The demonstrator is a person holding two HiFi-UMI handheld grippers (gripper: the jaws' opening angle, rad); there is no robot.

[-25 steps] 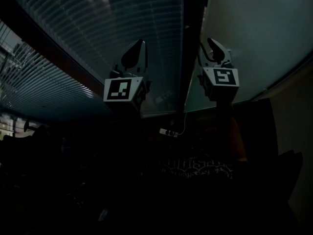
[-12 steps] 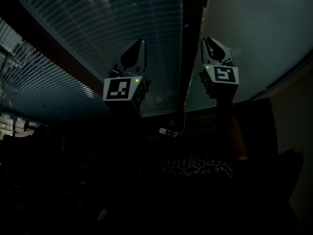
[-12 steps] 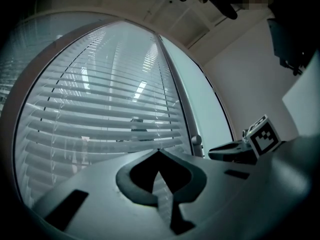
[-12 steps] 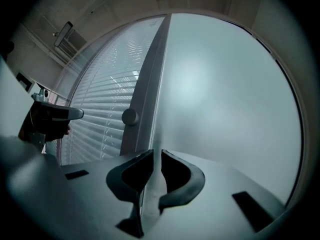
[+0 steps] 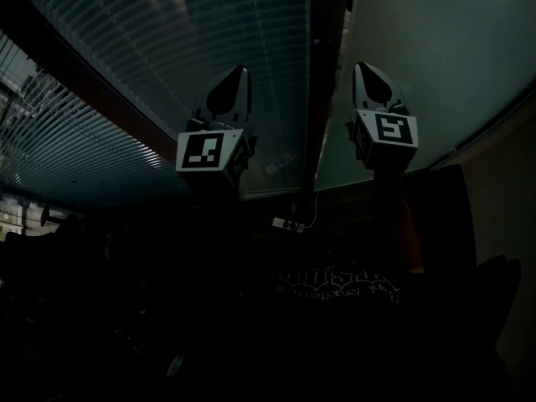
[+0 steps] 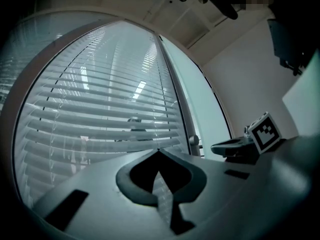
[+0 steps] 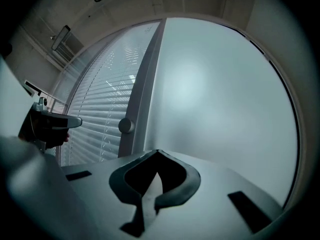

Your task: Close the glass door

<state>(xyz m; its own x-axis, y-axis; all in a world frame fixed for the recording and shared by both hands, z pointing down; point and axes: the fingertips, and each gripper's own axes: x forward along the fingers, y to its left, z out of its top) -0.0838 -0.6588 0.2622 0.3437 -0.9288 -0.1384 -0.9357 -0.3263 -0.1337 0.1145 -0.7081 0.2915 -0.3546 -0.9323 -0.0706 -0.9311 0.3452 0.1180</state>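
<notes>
Nearest in the dim head view was dark clothing with a pale print [image 5: 339, 285], and just past it a white power strip [image 5: 288, 224] with a thin cable. Both grippers were held up side by side, well apart from each other, each with its marker cube [image 5: 209, 151] facing the camera. The left gripper [image 6: 158, 151] had its jaws together, nothing between them. The right gripper [image 7: 158, 152] had just been closing its jaws; they met at the tips with nothing held. Neither tip could be seen touching the glass. Beyond them stood the glass door [image 7: 210, 84], a frosted pane ahead of the right gripper, with a grey upright frame [image 7: 145, 84] on its left edge carrying a round knob [image 7: 126, 125]. Left of that frame, ahead of the left gripper, was a pane covered by horizontal blinds [image 6: 100, 99]. Whether the door was fully shut could not be told.
</notes>
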